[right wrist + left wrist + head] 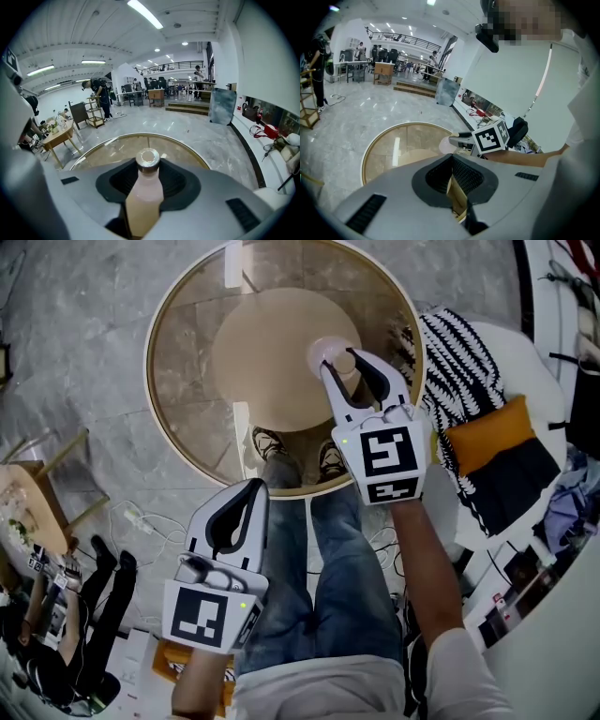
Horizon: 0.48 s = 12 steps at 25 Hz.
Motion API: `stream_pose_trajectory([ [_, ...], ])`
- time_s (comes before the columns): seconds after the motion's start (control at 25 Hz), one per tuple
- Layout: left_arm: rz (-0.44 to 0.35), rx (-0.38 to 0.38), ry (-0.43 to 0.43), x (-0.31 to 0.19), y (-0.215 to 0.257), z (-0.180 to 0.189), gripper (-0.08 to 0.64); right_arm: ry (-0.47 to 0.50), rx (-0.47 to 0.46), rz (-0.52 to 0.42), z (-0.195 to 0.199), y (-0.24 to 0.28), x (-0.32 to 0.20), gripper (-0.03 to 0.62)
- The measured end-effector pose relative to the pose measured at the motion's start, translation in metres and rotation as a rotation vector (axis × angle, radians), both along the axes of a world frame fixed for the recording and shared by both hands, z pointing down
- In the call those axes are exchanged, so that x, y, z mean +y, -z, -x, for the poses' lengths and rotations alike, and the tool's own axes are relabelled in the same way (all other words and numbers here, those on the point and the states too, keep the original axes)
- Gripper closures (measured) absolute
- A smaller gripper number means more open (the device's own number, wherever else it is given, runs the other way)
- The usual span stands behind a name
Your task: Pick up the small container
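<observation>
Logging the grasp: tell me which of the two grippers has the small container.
The right gripper: the pale pink small container with a silver cap sits clamped between its jaws above the round table. The left gripper is empty, jaws together.

The round glass-topped table (pixel 148 362), gold-rimmed, stands on grey marble floor (pixel 75 352), a tan base (pixel 262 352) showing through.

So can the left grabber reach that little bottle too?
Probably not right now. The right gripper is clamped on both sides of the small bottle above the round table, leaving only its cap free, and the left gripper hangs back off the table with its jaws together.
</observation>
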<state>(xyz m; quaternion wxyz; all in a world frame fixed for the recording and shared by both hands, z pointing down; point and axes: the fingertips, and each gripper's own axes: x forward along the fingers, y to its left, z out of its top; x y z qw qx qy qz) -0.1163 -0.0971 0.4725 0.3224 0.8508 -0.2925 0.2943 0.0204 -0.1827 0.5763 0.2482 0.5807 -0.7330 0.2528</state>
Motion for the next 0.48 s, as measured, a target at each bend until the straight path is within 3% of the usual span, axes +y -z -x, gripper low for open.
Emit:
stream_pose_trajectory([
  [0.48, -0.035, -0.004, 0.015, 0.013, 0.024, -0.006, 0.541, 0.032, -0.032, -0.020, 0.002, 0.037, 0.022, 0.445],
])
